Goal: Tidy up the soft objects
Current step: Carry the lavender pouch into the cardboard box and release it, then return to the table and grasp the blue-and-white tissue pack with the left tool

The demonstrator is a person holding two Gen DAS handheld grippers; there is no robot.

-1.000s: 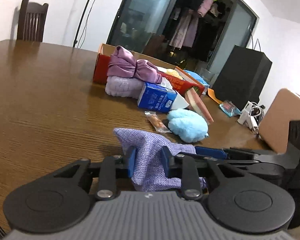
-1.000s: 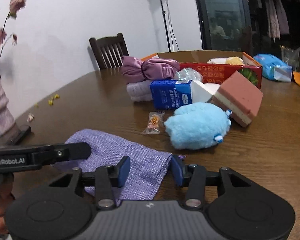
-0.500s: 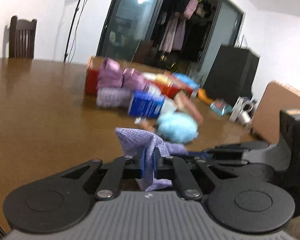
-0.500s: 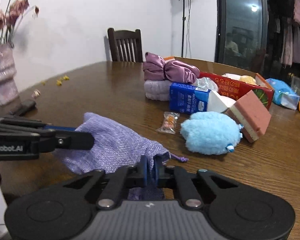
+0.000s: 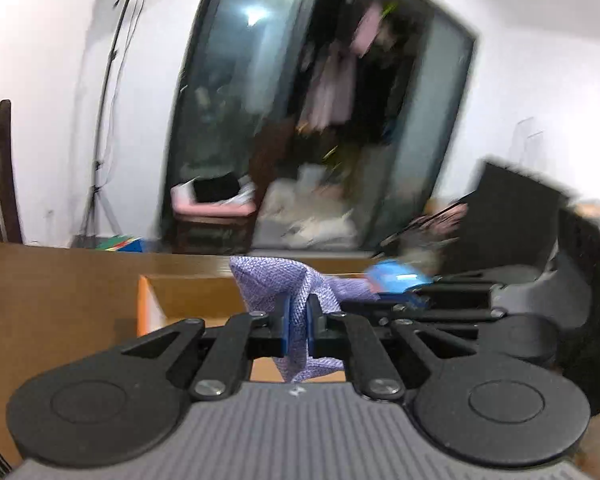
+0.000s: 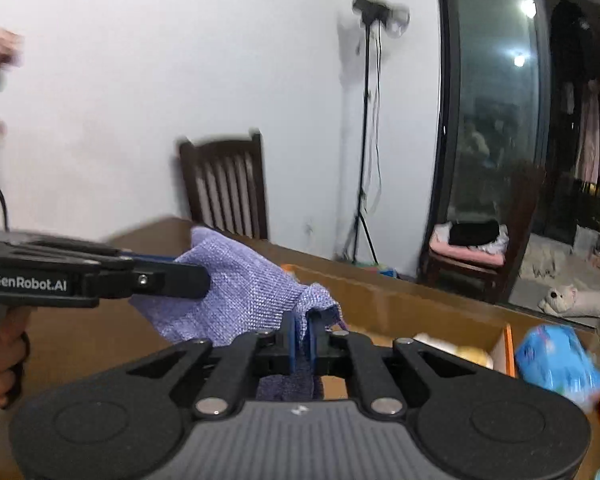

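A purple woven cloth bag [image 5: 272, 280] [image 6: 236, 292] hangs in the air between both grippers, above the open cardboard box [image 5: 172, 300] [image 6: 420, 312]. My left gripper [image 5: 298, 320] is shut on one edge of the bag. My right gripper [image 6: 302, 334] is shut on the opposite edge, near its drawstring mouth. In the right wrist view the left gripper [image 6: 196, 280] comes in from the left, pinching the bag's far end, with a hand [image 6: 0, 364] on its handle. Pale soft items [image 6: 456, 348] lie inside the box.
The brown wooden table [image 5: 52, 308] spreads below. A blue plastic packet [image 6: 556, 360] [image 5: 396, 276] lies right of the box. A dark wooden chair [image 6: 224, 188] and a light stand [image 6: 364, 140] are beyond the table. The left wrist view is blurred.
Both grippers closed on the purple bag as it lay on the table, then lifted it and carried it forward over the cardboard box. The blue plush, carton and sponge have dropped out of view.
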